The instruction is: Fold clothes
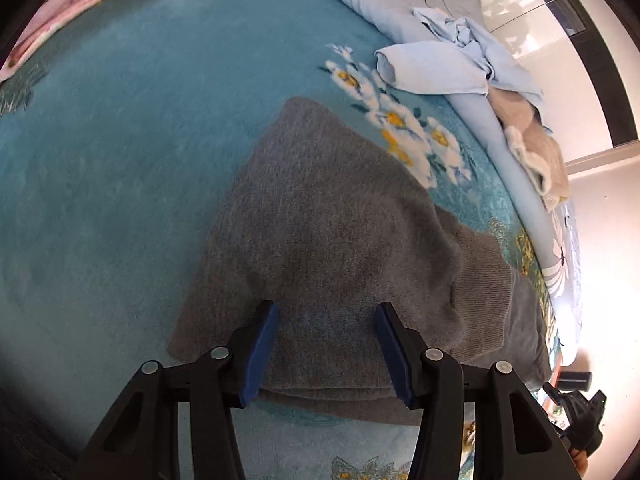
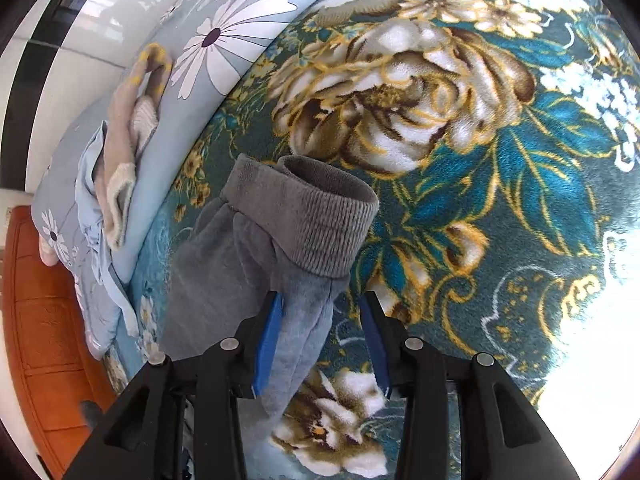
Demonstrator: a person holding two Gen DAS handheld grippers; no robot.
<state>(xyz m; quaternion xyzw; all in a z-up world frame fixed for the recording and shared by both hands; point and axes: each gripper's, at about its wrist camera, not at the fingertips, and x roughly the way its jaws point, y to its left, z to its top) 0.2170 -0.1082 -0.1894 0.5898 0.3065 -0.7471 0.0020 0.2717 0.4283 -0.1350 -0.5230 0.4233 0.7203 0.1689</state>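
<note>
The left gripper (image 1: 326, 350) gapes empty over the grey garment's (image 1: 320, 240) near fold; its length runs ahead-right toward the equally open, empty right gripper (image 2: 322, 340).

The grey garment's (image 1: 320, 220) near edge lay hidden behind the left tool (image 1: 326, 352); bright glare washed out the blanket (image 2: 580, 340).
</note>
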